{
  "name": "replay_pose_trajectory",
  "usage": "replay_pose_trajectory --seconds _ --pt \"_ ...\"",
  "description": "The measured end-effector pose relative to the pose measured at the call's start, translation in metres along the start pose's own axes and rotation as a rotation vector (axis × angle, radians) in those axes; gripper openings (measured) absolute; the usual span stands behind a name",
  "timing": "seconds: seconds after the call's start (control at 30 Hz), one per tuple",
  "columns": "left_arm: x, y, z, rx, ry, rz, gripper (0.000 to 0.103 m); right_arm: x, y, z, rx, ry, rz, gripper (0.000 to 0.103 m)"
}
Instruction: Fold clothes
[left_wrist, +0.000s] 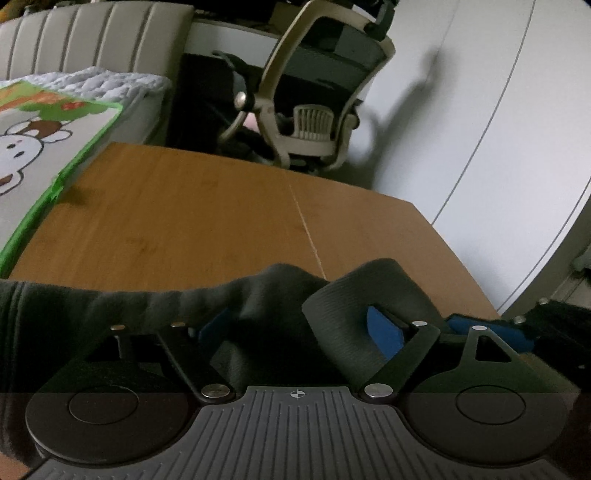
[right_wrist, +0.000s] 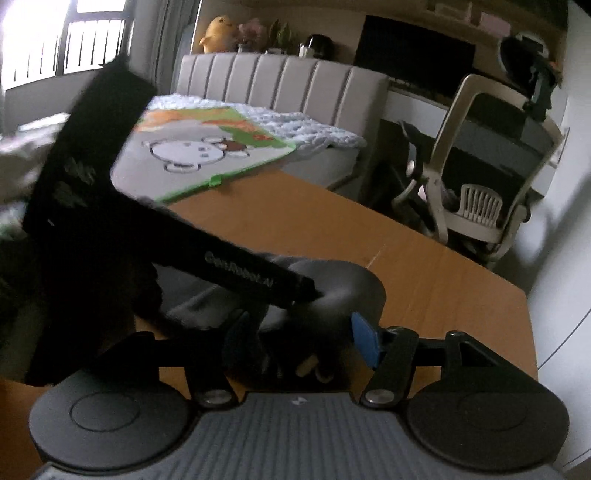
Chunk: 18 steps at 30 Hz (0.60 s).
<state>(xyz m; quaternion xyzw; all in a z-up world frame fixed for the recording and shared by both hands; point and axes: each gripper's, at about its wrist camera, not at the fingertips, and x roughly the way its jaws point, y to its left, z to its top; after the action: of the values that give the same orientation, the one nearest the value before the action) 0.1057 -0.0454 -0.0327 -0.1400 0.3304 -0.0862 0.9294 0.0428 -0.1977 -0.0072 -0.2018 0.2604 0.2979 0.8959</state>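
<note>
The dark grey garment (left_wrist: 258, 306) lies bunched at the table's (left_wrist: 184, 206) near edge, around six o'clock. The left gripper (left_wrist: 301, 325) stands spread with cloth between its fingers; the right gripper (right_wrist: 295, 339) is spread too, beside a curled fold. Pinch one edge only, I'd judge. Blur and shadow hide the garment's shape.

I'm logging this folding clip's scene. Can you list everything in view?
garment: one, dark grey, bunched on the table's near edge
table: one, orange-brown wood, centre
cartoon mat: one, white with green border, on the bed
knit blanket: one, pale blue, under the mat
headboard: one, beige, padded
office chair: one, beige frame, beyond the table
plush toy: one, yellow, on the shelf
left claw: blue pads, garment between them
right claw: blue pads, open around the garment
</note>
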Motion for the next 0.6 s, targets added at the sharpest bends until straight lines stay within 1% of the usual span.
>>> replay_pose_trajectory --seconds 0.03,0.17,0.23,0.27,0.33,0.37,0.43,0.5,0.6 --pt "-0.002 0.003 0.001 -0.01 -0.003 0.002 0.085 0.004 0.003 0.0 -0.02 0.006 -0.011 0.062" --pt "-0.014 0.012 0.007 -0.054 -0.038 -0.004 0.085 0.016 0.013 -0.002 -0.103 0.036 -0.041 0.062" --pt "-0.015 0.012 0.011 -0.065 -0.048 -0.019 0.086 0.016 0.028 -0.006 -0.207 0.039 -0.068 0.062" --pt "-0.015 0.011 0.012 -0.062 -0.05 -0.025 0.086 0.016 0.037 -0.009 -0.265 0.035 -0.079 0.063" --pt "-0.01 0.004 0.011 -0.026 -0.036 -0.024 0.086 0.016 0.047 -0.013 -0.322 0.021 -0.071 0.063" --pt "-0.006 0.0 0.009 -0.005 -0.024 -0.013 0.087 0.015 0.048 -0.013 -0.322 0.016 -0.059 0.063" --pt "0.001 -0.001 0.004 0.019 -0.014 0.019 0.094 0.013 0.044 -0.012 -0.285 0.009 -0.028 0.063" --pt "0.004 0.002 0.004 0.011 -0.006 0.022 0.095 0.009 0.028 -0.012 -0.183 0.001 0.013 0.063" --pt "0.005 0.001 0.003 0.026 -0.006 0.033 0.095 0.001 0.001 -0.014 -0.012 -0.013 0.077 0.063"
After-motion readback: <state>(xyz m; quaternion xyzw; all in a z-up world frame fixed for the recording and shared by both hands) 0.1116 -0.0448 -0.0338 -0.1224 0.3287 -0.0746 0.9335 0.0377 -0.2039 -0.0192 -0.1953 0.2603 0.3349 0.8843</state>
